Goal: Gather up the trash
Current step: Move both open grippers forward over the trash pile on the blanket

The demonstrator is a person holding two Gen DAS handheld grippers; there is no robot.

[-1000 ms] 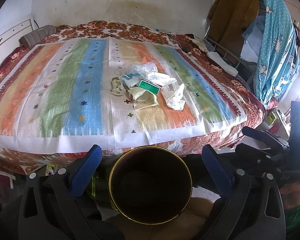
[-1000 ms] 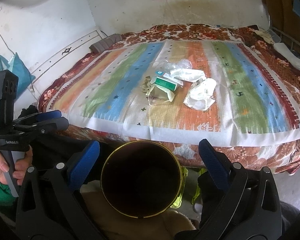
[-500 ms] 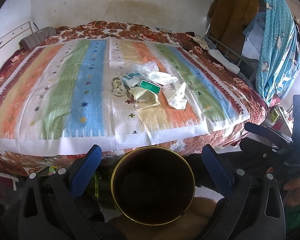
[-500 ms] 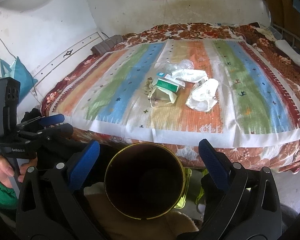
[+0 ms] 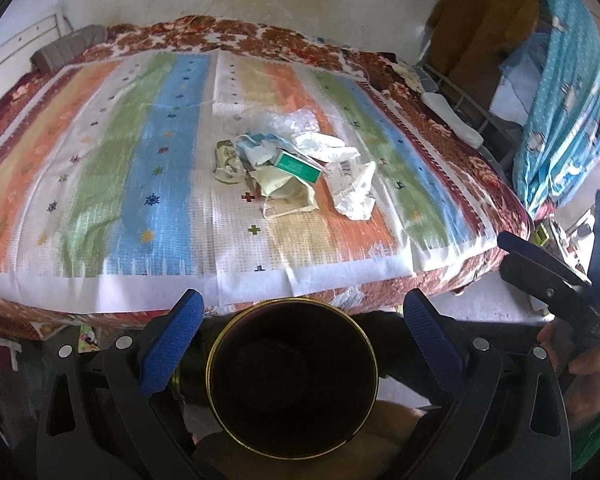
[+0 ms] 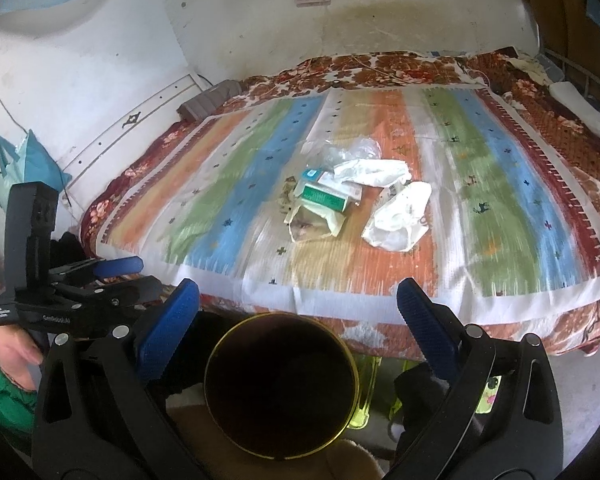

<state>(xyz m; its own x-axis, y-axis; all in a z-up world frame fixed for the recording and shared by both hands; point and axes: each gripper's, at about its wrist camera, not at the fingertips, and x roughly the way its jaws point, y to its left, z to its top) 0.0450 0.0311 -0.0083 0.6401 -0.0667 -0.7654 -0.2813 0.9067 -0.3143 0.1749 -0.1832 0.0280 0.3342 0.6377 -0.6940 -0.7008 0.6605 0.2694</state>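
The trash pile (image 5: 288, 168) sits near the middle of the bed, on the striped bedspread (image 5: 160, 184). It's a loose heap: a green carton (image 5: 298, 165) on top, a cream-coloured paper bag (image 5: 284, 192) under it toward the near edge, a crumpled white plastic bag (image 5: 356, 192) just beside on the right, some clear plastic wrap (image 5: 288, 122) at the far side, and a scrap of printed wrapper (image 5: 224, 158) on the left. Nothing's been picked up yet.

Closer in, the dark bin with the gold rim (image 5: 292, 376) stands on the floor just below the bed's near edge, mouth up and looking empty, though the inside is too dark to be sure.

What's changed over the last second: both cameras have crept forward and a bit up, so the pile reads slightly nearer and the bin has slid lower in both views. The left gripper (image 5: 296, 332) and right gripper (image 6: 296, 328) both have their jaws spread wide with nothing between them, hanging over the bin, well short of the pile. In the right wrist view the left gripper's blue pads look close together from the side, but its own camera shows them apart.

My read: this is the approach phase, and the task is basically at zero. Next comes a reach across to the heap, probably for the carton or the white bag first.
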